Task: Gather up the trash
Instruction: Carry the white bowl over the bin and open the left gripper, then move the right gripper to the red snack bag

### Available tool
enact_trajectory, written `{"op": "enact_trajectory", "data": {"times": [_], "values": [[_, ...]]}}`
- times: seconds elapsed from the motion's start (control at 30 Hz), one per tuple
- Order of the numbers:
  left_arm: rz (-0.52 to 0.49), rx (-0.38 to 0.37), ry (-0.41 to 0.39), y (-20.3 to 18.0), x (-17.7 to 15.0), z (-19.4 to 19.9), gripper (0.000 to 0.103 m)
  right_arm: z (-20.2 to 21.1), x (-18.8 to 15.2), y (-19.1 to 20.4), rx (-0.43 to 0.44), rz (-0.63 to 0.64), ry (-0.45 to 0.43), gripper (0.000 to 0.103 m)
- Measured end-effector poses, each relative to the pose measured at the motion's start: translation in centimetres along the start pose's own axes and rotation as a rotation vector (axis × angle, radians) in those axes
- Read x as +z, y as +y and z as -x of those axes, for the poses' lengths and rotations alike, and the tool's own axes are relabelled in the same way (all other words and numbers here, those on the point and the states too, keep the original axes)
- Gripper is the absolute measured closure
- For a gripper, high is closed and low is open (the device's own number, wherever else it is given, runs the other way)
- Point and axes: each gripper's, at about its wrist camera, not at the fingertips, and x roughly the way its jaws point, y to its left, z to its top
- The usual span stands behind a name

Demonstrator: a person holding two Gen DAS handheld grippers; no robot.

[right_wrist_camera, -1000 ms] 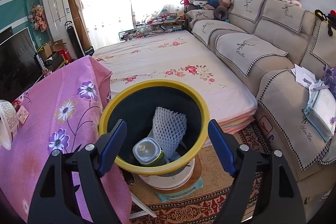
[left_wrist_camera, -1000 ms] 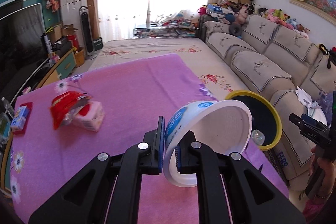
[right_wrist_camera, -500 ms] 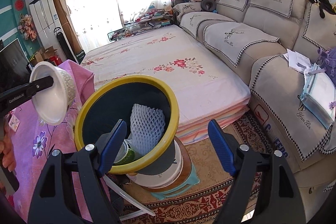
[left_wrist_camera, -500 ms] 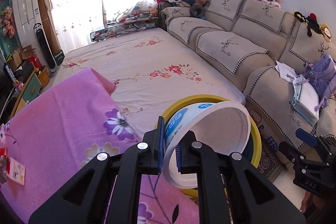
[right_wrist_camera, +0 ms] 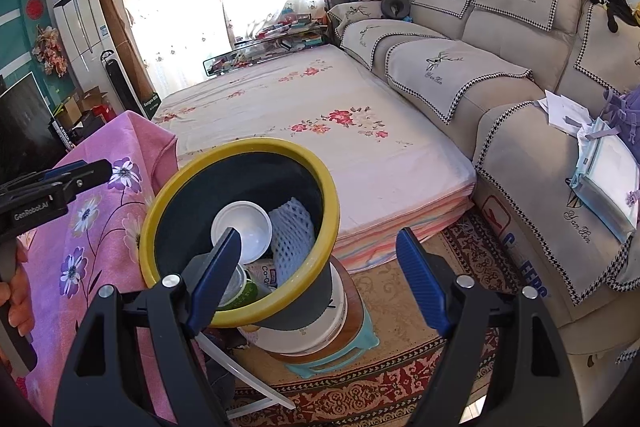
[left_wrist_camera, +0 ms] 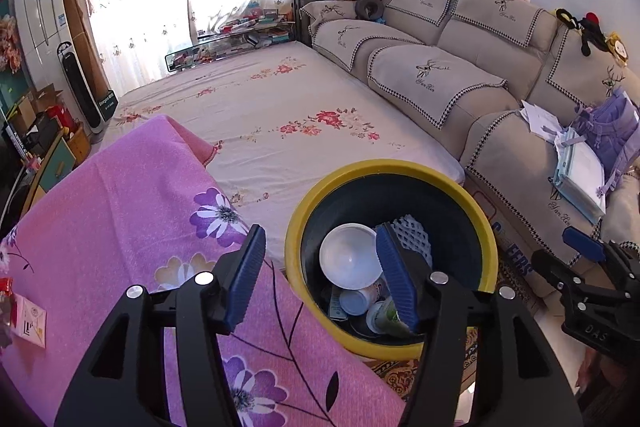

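A black trash bin with a yellow rim stands beside the pink table. A white paper bowl lies inside it on top of white foam netting, cups and bottles. My left gripper is open and empty, hovering over the bin's near edge; it also shows at the left of the right wrist view. My right gripper is open and empty, just right of the bin; it also shows in the left wrist view.
The pink flowered tablecloth covers the table left of the bin, with a small packet at its left edge. The bin sits on stacked stools over a patterned rug. A floral mattress and a beige sofa lie beyond.
My left gripper carried the bowl from over the table to over the bin, opened, and the bowl dropped in. My right gripper stayed open and shifted slightly right of the bin.
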Motion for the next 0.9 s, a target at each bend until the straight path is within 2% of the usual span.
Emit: {"op": "enact_trajectory", "data": {"times": [0.13,0.23,0.37,0.57,0.7,0.9], "values": [[0.076,-0.020,-0.063,2.6,-1.6,4.9,0.045,0.6,0.1,1.2,0.013,0.022,-0.011,0.027],[0.141,-0.012,-0.108,5.3,-4.0,9.3,0.033,0.8,0.4,2.8,0.040,0.060,-0.006,0.027],[0.220,0.060,-0.142,9.5,-8.4,14.7,0.017,1.2,0.9,6.9,0.142,0.165,0.010,0.026],[0.372,0.236,-0.164,17.2,-16.5,22.2,0.013,2.8,1.5,16.2,0.342,0.360,0.032,0.026],[0.438,0.344,-0.174,21.2,-20.9,26.2,0.012,4.4,1.6,23.1,0.459,0.463,0.021,0.026],[0.489,0.396,-0.192,24.9,-24.7,29.7,0.011,5.2,1.2,34.7,0.625,0.609,0.035,0.026]]}}
